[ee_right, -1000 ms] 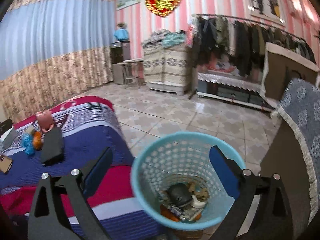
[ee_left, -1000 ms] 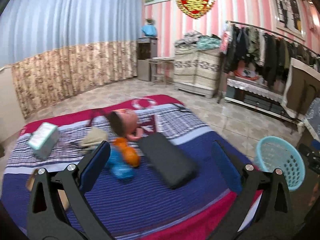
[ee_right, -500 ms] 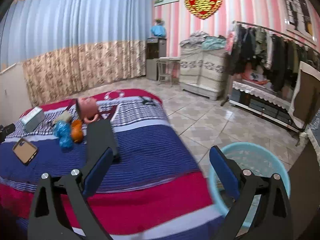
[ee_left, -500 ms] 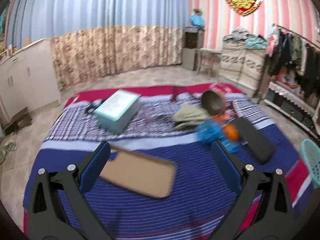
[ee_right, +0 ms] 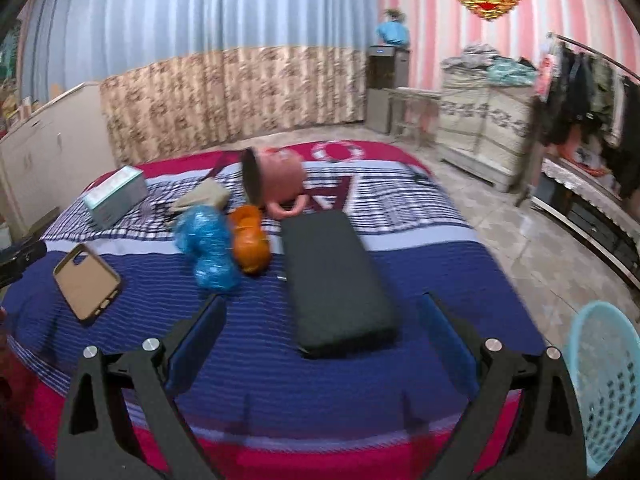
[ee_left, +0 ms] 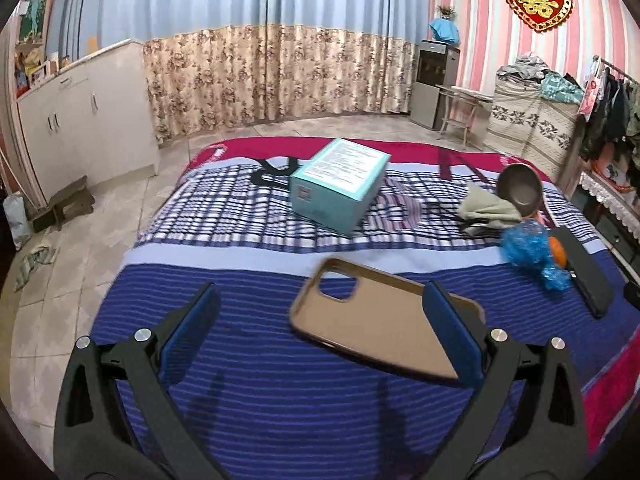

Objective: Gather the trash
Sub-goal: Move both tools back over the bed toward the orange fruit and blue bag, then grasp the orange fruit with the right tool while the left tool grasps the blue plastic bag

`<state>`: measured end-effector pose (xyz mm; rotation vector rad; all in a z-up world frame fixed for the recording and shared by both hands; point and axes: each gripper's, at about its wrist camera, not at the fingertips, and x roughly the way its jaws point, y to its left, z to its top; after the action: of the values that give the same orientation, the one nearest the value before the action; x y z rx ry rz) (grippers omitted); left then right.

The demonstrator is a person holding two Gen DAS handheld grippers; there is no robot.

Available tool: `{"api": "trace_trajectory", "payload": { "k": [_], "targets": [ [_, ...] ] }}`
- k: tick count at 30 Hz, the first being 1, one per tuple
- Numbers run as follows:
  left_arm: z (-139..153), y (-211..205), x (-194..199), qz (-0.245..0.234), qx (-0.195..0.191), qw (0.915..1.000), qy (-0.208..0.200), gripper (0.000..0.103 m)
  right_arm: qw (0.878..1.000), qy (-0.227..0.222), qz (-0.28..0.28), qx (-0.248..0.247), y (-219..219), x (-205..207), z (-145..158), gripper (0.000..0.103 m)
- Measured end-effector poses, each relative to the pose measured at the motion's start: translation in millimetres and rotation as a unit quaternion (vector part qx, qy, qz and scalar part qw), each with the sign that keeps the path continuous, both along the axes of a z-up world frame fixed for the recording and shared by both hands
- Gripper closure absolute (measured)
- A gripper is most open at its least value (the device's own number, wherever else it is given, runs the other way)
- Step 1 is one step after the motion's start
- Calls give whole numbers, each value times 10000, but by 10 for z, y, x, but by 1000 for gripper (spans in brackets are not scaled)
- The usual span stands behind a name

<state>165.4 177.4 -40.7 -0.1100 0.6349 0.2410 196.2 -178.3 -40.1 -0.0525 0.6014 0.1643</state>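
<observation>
On the striped bed cover (ee_left: pixel 248 236) lie a crumpled blue wrapper (ee_left: pixel 528 246) (ee_right: pixel 208 242), an orange wrapper (ee_right: pixel 250 238) (ee_left: pixel 558 255), a tan phone case (ee_left: pixel 380 328) (ee_right: pixel 86 280), a teal box (ee_left: pixel 340 186) (ee_right: pixel 116 196), a beige cloth (ee_left: pixel 486 208) and a tipped pink mug (ee_right: pixel 274 182). My left gripper (ee_left: pixel 320 332) hangs open just above the phone case, nothing between its fingers. My right gripper (ee_right: pixel 320 340) is open over the near end of a black flat pad (ee_right: pixel 336 280). The light blue trash basket (ee_right: pixel 604 392) stands on the floor at the right.
A black strap (ee_left: pixel 274 172) lies behind the teal box. White cabinets (ee_left: pixel 80 128) and a low stool (ee_left: pixel 62 208) stand left of the bed. A clothes rack (ee_right: pixel 592 92) and covered furniture (ee_right: pixel 480 128) line the right wall. Tiled floor (ee_right: pixel 520 240) runs between bed and rack.
Both grippers have swung left, away from the basket. The right view went from looking into the basket to facing the bed. The left view now faces the phone case and box.
</observation>
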Motion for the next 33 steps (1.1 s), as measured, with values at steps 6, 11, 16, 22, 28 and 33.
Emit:
{"api": "trace_trajectory", "payload": {
  "k": [6,11,16,22,28,33],
  "targets": [
    [-17,122,128,23,-203,9998,18,6,9986,16,435,-315,448,311,-69,20],
    [-14,-46,241,-163,-195,9997,18,6,9981,235,553,-165,490,666,-69,35],
    [-20,-233,354,-352,-163,9992,54,6,9953,549,774,-196,587,933,-210,47],
    [-6,-401,421,-527,-83,9985,92,6,9930,649,988,-40,616,977,-316,73],
    [13,-633,469,-771,-78,9969,124,6,9958,287,861,127,399,773,-69,75],
    [-6,-950,623,-1056,-133,9941,201,6,9989,55,460,28,44,529,101,75]
  ]
}}
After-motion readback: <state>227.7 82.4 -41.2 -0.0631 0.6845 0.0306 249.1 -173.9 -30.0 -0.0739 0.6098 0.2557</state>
